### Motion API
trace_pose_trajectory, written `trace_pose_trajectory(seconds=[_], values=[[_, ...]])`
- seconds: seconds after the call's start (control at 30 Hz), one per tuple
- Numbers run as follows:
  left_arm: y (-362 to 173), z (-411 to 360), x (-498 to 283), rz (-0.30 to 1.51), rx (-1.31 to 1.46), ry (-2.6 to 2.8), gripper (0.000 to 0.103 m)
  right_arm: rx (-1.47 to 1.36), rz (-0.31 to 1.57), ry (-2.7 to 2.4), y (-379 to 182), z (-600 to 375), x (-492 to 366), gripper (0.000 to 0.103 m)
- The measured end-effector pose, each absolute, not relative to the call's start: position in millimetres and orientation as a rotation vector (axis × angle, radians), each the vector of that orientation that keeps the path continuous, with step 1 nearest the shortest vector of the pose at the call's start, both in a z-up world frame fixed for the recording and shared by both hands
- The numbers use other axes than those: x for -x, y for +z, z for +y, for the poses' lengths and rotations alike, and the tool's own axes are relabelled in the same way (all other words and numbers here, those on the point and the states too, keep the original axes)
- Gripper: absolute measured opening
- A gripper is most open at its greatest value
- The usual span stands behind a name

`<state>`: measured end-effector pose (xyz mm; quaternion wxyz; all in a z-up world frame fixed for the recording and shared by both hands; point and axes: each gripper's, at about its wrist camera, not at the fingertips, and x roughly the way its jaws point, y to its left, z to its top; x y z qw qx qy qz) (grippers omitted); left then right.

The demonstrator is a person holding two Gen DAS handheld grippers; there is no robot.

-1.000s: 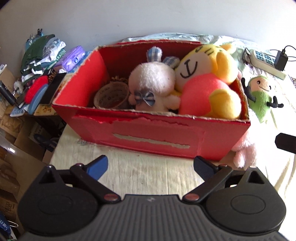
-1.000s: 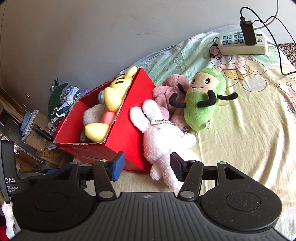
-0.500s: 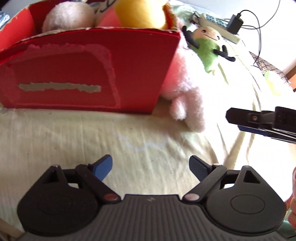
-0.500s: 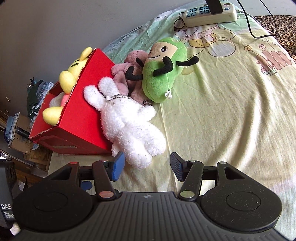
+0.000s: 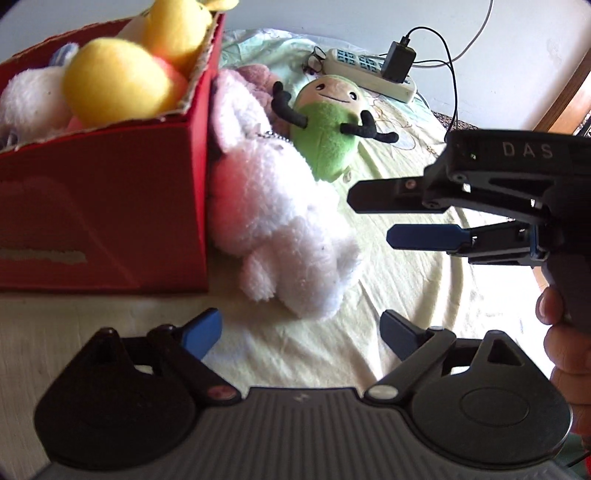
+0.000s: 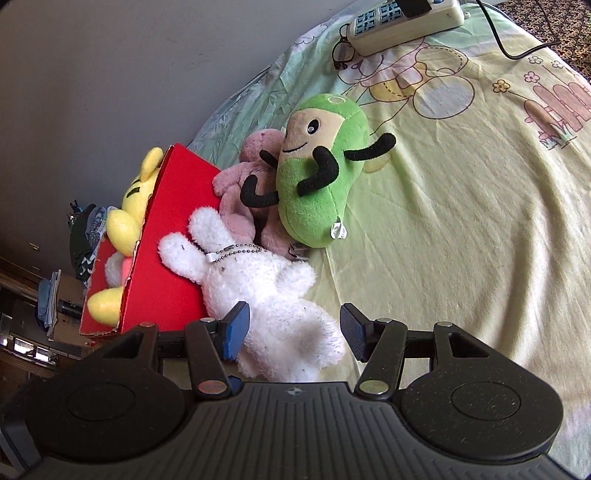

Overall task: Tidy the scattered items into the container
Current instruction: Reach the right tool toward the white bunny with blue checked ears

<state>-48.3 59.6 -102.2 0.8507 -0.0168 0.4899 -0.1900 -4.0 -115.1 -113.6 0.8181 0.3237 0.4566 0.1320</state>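
My right gripper, half open and empty, straddles the white bunny's legs; I should sink deeper onto its body before closing.

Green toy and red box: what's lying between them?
Two plush toys: a white bunny against the red box, and a pink plush behind it, beside the green toy. The right wrist view shows it best.

Bed sheet, pale yellow-green, cartoon print. On it: red box, white bunny, pink plush, green plush. Power strip at far edge.
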Motion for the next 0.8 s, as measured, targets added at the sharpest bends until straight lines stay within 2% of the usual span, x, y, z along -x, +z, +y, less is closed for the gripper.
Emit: trace_pose_trajectory(seconds=[0.27, 0.4, 0.53, 0.6, 0.67, 0.8], values=[[-101.3, 53.8, 38.3, 1.011, 0.038, -0.423, 0.089, -0.665, 1.048, 0.334, -127.4, -99.3, -6.4, 0.052], [-101.3, 51.1, 35.1, 0.993, 0.036, -0.417, 0.087, -0.620, 1.056, 0.346, -123.7, -97.3, -3.9, 0.041], [-102.9, 51.0, 32.3, 1.001, 0.037, -0.446, 0.077, -0.594, 1.071, 0.357, -121.3, -100.6, -0.6, 0.032], [-102.7, 49.7, 33.3, 0.994, 0.019, -0.454, 0.076, -0.577, 1.079, 0.353, -120.9, -102.6, 1.7, 0.022], [-101.7, 45.6, 33.1, 0.983, 0.001, -0.471, 0.076, -0.554, 1.089, 0.338, -121.9, -105.6, 3.9, 0.016], [-90.8, 25.0, 39.7, 0.915, -0.100, -0.513, 0.076, -0.535, 1.096, 0.299, -124.1, -121.0, 11.3, 0.017]])
